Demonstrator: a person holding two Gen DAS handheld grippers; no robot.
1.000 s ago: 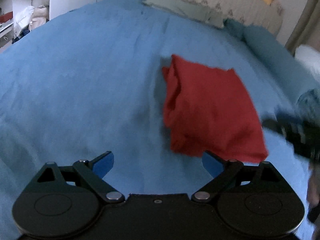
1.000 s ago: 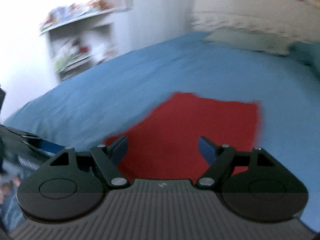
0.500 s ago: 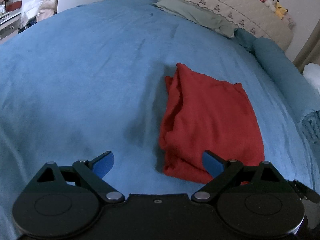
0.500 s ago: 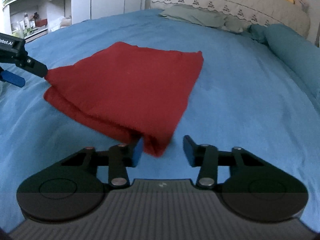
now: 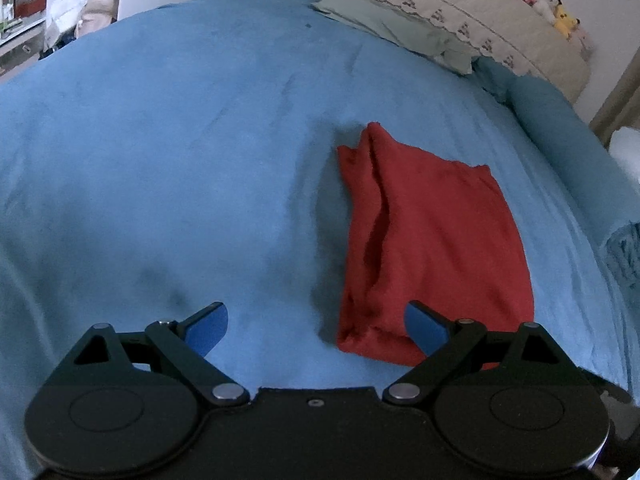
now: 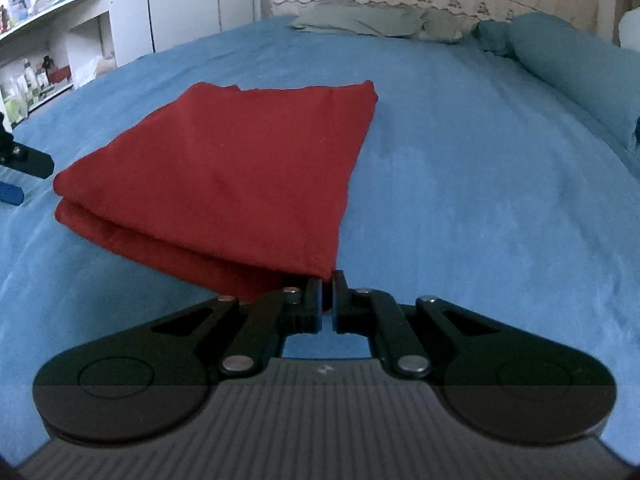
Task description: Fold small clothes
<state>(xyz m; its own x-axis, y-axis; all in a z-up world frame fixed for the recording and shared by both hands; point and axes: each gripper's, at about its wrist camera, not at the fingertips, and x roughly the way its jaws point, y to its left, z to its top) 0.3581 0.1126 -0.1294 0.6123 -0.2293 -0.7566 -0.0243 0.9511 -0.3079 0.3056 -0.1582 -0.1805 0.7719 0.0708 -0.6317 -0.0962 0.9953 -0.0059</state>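
Observation:
A folded red garment (image 5: 432,236) lies on the blue bedspread (image 5: 160,160), right of centre in the left wrist view. My left gripper (image 5: 316,326) is open and empty, hovering at the garment's near left corner, its right fingertip (image 5: 424,326) over the near edge. In the right wrist view the red garment (image 6: 240,168) fills the centre left, folded in layers. My right gripper (image 6: 327,284) is shut on the garment's near right corner. The left gripper's fingers (image 6: 16,176) show at the left edge of that view.
Grey-green pillows (image 6: 360,20) and a cream headboard (image 5: 460,12) stand at the far end of the bed. A rolled blue blanket (image 6: 580,68) lies along the right side. White shelves (image 6: 60,52) with bottles stand to the left.
My right gripper has moved in on the garment's near right corner and closed on it. My left gripper stays open and has shifted a little closer to the near left corner.

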